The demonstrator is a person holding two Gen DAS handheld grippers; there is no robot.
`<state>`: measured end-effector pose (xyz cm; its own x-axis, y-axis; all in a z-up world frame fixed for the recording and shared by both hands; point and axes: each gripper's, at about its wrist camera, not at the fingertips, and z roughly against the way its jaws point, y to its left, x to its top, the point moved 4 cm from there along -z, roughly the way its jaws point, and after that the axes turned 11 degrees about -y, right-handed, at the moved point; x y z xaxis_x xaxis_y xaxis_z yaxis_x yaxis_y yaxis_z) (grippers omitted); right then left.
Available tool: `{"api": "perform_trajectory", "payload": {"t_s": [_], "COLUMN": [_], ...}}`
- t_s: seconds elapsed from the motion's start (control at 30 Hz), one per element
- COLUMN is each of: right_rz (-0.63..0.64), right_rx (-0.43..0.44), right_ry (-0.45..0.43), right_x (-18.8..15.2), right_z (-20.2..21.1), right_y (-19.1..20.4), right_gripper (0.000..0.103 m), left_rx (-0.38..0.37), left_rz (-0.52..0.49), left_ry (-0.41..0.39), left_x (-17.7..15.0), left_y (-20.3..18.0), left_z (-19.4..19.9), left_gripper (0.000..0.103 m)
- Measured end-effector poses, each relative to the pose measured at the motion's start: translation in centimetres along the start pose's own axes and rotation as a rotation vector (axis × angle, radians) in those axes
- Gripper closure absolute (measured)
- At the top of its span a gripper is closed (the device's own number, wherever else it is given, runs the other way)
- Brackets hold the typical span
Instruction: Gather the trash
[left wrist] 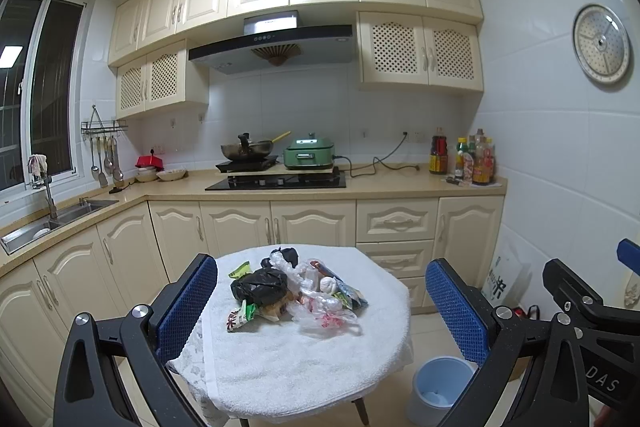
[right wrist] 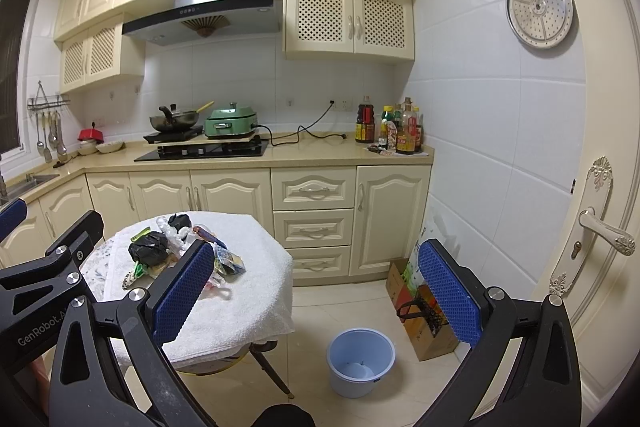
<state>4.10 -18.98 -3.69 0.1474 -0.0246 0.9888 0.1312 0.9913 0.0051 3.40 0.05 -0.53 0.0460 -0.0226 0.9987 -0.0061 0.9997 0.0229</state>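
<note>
Both grippers, left [left wrist: 320,307] and right [right wrist: 316,283], fingers apart, empty; trash pile [left wrist: 296,291] on table [left wrist: 280,367]; bin [right wrist: 360,361] on floor.

Both grippers, left gripper [left wrist: 320,291] and right gripper [right wrist: 316,267]: black frames, silver screws, blue dimpled pads.

1. Left wrist cam is riding on the left gripper [left wrist: 320,307], looking forward and slightly down between its fingers at the towel-covered table [left wrist: 304,367], which is sitting close in front.
2. Right wrist cam is doing the same from the right gripper [right wrist: 316,291], standing further right, so the table [right wrist: 256,291] is sliding off to its left.
3. Both are sharing the table, the trash pile [left wrist: 296,291], the blue bin [right wrist: 360,359] and the kitchen counter [left wrist: 400,187] behind.
</note>
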Motion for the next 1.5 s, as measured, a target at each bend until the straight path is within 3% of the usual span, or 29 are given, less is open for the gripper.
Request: {"api": "perform_trajectory", "payload": {"t_s": [1.5], "right_rz": [-0.002], "right_rx": [-0.008], "right_ry": [0.002], "right_x": [0.21], "right_z": [-0.05], "right_y": [0.34], "right_gripper": [0.0], "left_rx": [-0.002], "left_rz": [-0.002], "left_ry": [0.001], "left_x": [-0.17], "left_y": [-0.12], "left_z": [-0.17], "left_gripper": [0.001]}}
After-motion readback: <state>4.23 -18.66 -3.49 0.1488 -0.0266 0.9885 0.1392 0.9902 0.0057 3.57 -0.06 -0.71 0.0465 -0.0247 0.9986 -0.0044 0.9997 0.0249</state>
